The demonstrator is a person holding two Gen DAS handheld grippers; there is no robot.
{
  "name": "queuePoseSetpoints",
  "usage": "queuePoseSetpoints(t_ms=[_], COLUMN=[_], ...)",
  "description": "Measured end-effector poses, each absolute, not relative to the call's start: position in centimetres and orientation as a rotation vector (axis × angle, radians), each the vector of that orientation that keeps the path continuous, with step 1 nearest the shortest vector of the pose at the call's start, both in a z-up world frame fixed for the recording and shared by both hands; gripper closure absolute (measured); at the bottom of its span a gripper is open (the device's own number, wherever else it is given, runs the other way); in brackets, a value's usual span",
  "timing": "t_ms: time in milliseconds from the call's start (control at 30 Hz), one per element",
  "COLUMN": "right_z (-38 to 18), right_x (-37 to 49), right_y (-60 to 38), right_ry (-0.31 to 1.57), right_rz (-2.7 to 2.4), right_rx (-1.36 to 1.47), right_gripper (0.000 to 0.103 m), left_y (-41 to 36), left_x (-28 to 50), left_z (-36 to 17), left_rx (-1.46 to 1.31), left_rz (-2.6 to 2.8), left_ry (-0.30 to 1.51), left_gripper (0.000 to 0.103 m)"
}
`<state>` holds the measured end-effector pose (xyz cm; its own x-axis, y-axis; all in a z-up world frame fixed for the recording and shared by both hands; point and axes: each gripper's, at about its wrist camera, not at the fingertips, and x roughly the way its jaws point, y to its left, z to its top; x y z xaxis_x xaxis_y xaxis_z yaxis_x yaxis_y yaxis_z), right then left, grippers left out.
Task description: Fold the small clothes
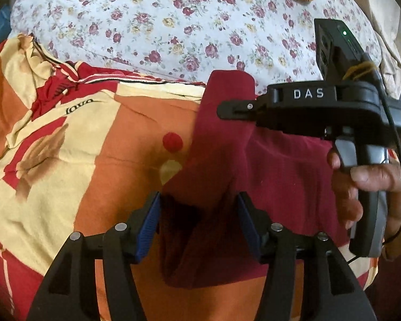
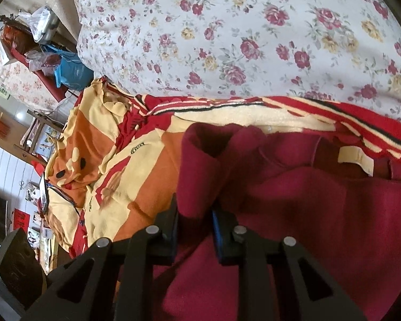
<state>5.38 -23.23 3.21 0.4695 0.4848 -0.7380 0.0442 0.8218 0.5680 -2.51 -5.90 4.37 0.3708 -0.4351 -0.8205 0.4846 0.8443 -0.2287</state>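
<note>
Jaws: left gripper [image 1: 197, 223] wide, off maroon garment [image 1: 278, 171]; right gripper [image 2: 195, 223] pinches sleeve; only right view shows label [image 2: 355, 159].

We see a bed covered by an orange, cream and red blanket [image 1: 136, 144]; on it lie a dark red garment [image 2: 320, 214] and, toward its far edge, a floral quilt [image 2: 227, 40].

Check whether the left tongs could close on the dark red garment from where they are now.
Probably yes. The left tongs stand open with a raised fold of the dark red garment already between them, nothing blocking. The right tongs pinch another fold, off to the side.
</note>
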Motion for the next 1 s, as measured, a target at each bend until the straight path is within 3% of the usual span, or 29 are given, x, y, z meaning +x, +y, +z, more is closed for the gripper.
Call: queuePoseSetpoints(t_ms=[133,233,300,400,1000], right_z=[3.1,3.0,3.0,3.2,10.1], right_x=[5.4,5.4,5.2,5.0,1.6], right_y=[-23.4,-23.6,-23.7,-23.9,-28.0], right_ry=[1.056,1.053,1.048,1.042,1.044], right_rz=[0.288,0.288,0.289,0.288,0.181], right_rx=[0.577,0.593,0.596,0.600,0.376], right_gripper=[0.082,0.082,0.082,0.082,0.086], left_y=[-6.6,-6.8,-6.6,-6.6,-14.0], left_x=[-2.1,-2.2,-2.2,-2.4,-7.4], left_z=[2.7,2.3,2.7,3.3,9.2], left_rx=[0.073,0.062,0.032,0.014,0.141], left_rz=[-0.583,-0.582,-0.596,-0.597,-0.660], left_ry=[1.111,1.114,1.108,1.100,1.004], left_gripper=[0.049,0.052,0.080,0.096,0.099])
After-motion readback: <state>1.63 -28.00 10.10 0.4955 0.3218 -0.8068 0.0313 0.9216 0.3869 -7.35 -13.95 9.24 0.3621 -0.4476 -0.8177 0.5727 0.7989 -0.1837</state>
